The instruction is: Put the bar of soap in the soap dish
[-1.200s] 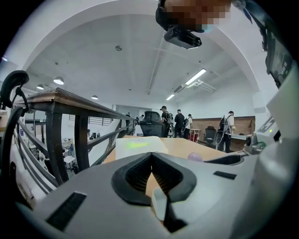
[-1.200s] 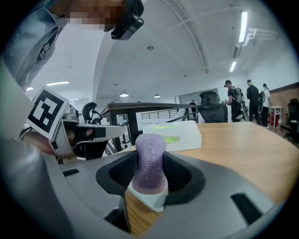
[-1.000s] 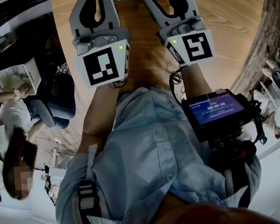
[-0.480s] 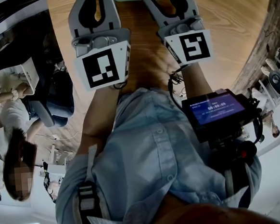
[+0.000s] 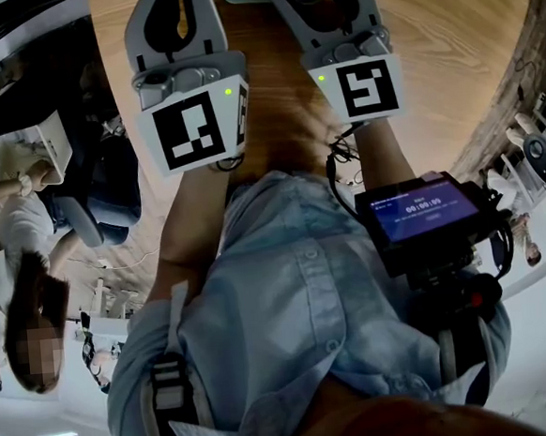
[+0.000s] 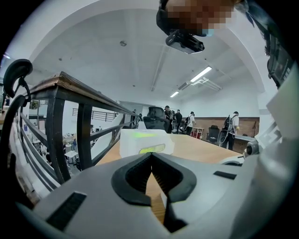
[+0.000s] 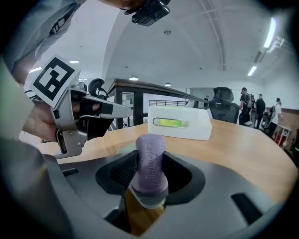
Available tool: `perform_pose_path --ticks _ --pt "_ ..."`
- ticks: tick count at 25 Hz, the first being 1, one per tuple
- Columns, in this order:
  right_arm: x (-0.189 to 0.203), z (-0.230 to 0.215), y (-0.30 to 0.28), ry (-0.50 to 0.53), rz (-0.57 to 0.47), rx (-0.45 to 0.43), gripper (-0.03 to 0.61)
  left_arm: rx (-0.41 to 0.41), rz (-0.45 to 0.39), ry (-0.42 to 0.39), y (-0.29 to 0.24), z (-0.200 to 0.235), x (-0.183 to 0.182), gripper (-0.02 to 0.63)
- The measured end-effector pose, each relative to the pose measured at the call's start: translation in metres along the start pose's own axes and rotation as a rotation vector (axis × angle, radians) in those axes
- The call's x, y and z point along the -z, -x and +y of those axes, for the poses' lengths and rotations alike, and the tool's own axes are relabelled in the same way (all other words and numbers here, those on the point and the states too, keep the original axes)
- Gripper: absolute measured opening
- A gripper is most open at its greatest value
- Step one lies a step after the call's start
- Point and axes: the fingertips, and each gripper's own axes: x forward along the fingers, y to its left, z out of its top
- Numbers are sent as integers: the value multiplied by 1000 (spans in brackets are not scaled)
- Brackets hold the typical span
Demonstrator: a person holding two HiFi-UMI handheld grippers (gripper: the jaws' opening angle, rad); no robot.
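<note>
- Right tool (image 7: 149,176) is clamping the purple soap (image 7: 150,154) upright.
- Left tool (image 6: 152,161) is holding nothing, jaws touching.
- White dish (image 7: 178,123) is sitting on the desk (image 7: 247,154) ahead.

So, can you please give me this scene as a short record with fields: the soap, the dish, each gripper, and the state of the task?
soap: purple bar, upright between the right gripper's jaws
dish: white, on the wooden table, ahead of both grippers
right gripper: jaws closed on the soap
left gripper: jaws together, nothing between them
task state: soap held above the table, not yet in the dish
</note>
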Motion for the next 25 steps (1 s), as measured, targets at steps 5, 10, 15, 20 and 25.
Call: perform_pose_path --ticks 5,10,15,20,25 --pt "-1 3 -2 66 17 -19 186 -3 -8 -8 -4 6 0 9" --pt "0 8 -3 145 44 -67 186 -20 -28 -26 -11 16 -3 9" --pt "4 15 -2 209 86 -114 187 -30 -34 -36 -16 22 -4 9" --pt "6 19 -5 242 104 -149 181 -37 -41 -34 -16 22 -6 9" --pt "6 20 -3 247 100 -172 183 -39 -39 -26 -15 22 -6 9"
